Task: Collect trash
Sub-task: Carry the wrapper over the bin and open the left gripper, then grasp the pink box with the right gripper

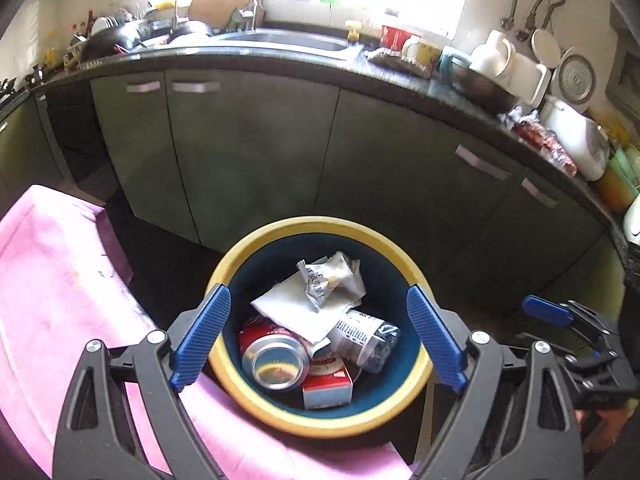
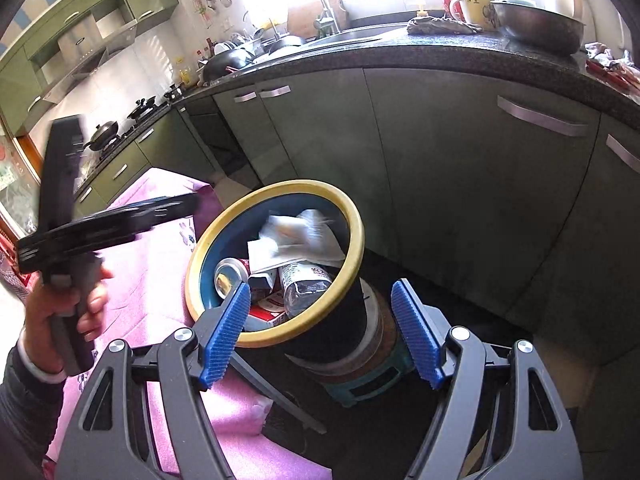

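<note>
A crushed red drink can (image 1: pixel 276 356), clear plastic bottle (image 1: pixel 366 338) and crumpled wrappers (image 1: pixel 332 280) fill the yellow-rimmed blue bin (image 1: pixel 320 226) beside the pink-covered table's (image 1: pixel 52 264) edge; left gripper (image 1: pixel 318 340) and right gripper (image 2: pixel 324 332) hover spread and empty. A careless knock could tip it.

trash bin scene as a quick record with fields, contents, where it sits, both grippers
bin: trash bin, yellow rim, dark blue inside
contents: soda can, plastic bottle, white paper, crumpled wrapper, red and white carton
position: beside pink cloth, before green cabinets
left gripper: open, empty, above bin
right gripper: open, empty
</note>
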Demonstrator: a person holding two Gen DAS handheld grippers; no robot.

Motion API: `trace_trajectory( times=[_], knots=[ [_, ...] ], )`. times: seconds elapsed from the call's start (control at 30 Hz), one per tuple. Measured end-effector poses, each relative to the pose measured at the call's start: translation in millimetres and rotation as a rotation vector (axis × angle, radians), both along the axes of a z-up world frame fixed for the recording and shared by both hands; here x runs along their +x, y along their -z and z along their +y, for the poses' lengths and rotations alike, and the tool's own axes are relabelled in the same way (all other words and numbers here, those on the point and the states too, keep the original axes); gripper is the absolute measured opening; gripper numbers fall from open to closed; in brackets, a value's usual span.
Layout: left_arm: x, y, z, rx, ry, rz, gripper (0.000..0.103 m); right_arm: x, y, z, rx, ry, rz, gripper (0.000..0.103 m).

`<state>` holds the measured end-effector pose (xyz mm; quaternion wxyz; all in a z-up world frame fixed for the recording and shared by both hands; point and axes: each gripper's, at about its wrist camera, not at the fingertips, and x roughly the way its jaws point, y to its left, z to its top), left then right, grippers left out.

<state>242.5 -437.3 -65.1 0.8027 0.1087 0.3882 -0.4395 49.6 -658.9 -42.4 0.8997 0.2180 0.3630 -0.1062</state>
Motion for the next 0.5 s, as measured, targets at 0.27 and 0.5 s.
trace_trajectory(
  times=[0.27,0.5],
  knots=[
    [-43.9,-45.2,127.5,-0.171,-0.126,-0.101,0.093,12.2,-6.1,27.0,-0.014,-0.064,-0.001,0.073],
    [-63.0,-83.7,266.2,-0.256,-0.381,-0.244,0.096,41.7,-9.4,80.8,-0.043,-0.19,0.017,0.075]
  ],
)
